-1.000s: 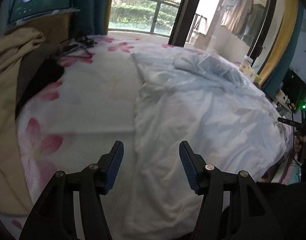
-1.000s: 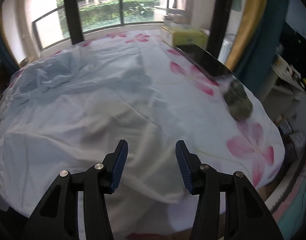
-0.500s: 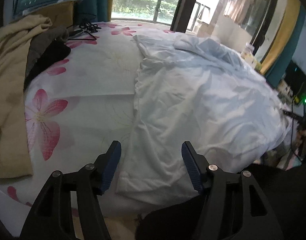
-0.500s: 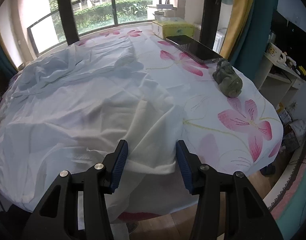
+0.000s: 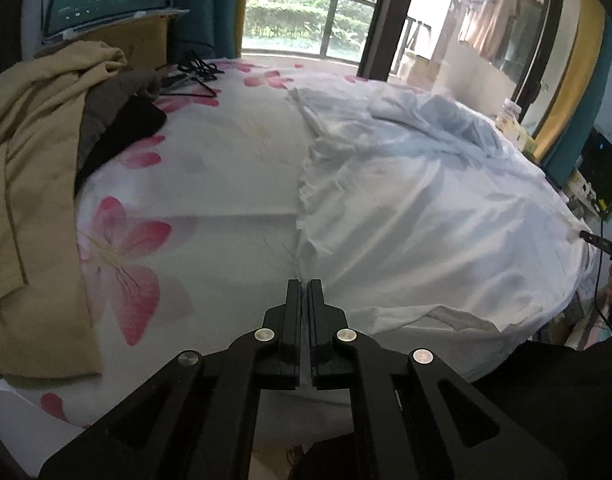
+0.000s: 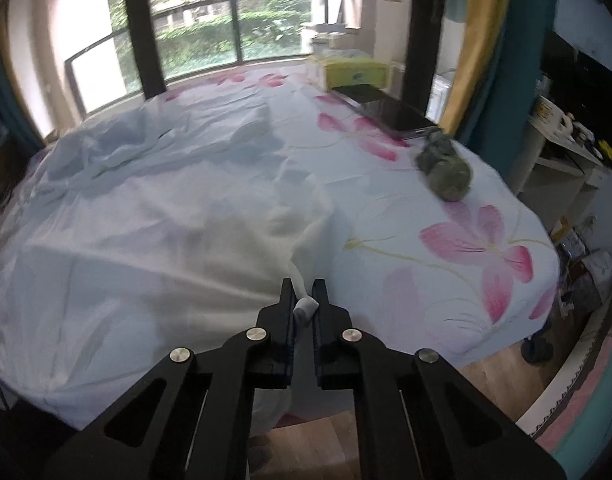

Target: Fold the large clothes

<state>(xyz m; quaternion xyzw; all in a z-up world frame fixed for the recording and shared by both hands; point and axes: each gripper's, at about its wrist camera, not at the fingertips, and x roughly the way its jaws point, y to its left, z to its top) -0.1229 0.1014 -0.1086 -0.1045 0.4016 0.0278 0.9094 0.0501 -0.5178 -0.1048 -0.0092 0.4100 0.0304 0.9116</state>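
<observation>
- Tan cloth (image 5: 30, 184) heaped at far left of the floral sheet (image 5: 210, 184); untouched.
- Left gripper (image 5: 304, 286), wide a second ago, now clamped at the near left hem of the pale blue garment (image 5: 425, 216).
- Right gripper (image 6: 304, 285) closing on the hem's right corner, a white tuft pinched between its jaws.
- Garment spread flat mid-bed. Both near corners taken: likely ready to lift for the first fold.

Daylit from far window (image 6: 234, 40), glare there; soft shadows; fisheye-bent dark edges; right view slightly motion-blurred.
</observation>
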